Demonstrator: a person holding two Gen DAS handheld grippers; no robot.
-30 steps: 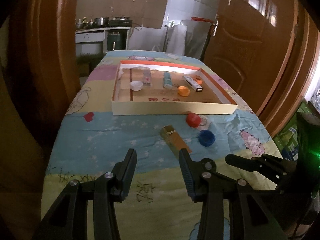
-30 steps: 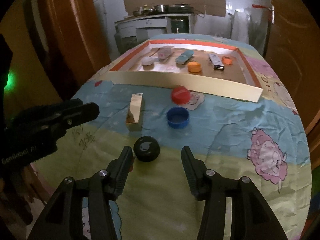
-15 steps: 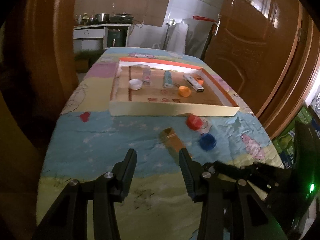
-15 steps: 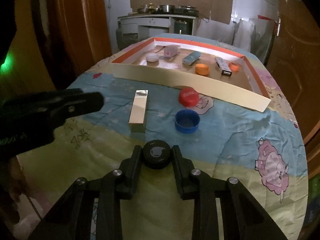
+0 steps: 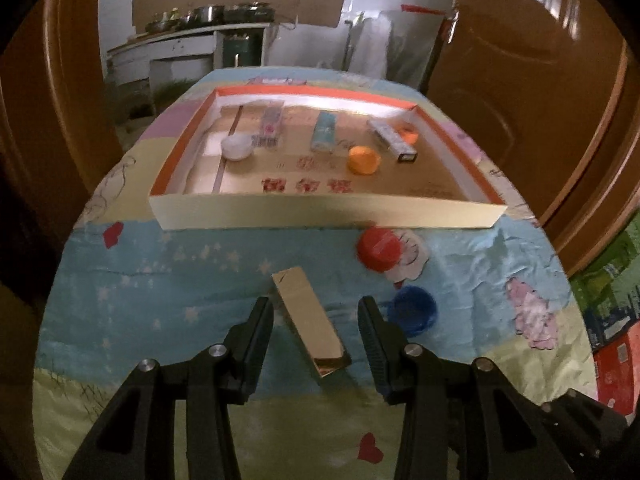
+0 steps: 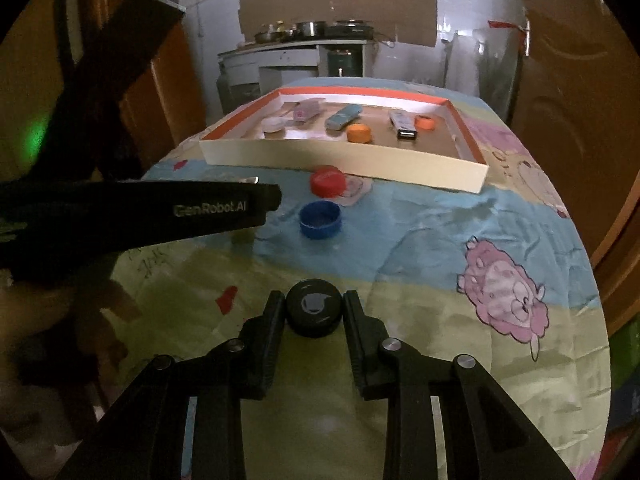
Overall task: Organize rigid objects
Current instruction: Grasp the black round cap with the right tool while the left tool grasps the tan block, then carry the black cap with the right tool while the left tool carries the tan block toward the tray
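Black cap [image 6: 314, 307] between right hand-held gripper [image 6: 313, 309] fingers (clamped)

Only one bit is properly readable: "GenRobot.AI" in pale letters on the side of the black left gripper [image 6: 224, 210], seen from the right wrist camera. The floor of the shallow cardboard tray with orange-edged walls [image 5: 328, 216] has a row of red characters printed on it, too blurry to make out. The round black cap [image 6: 314, 312] has a pale swirl logo, no letters.

Wooden door [image 5: 532, 64], white wall [image 6: 216, 8], kitchen counter [image 5: 184, 46]
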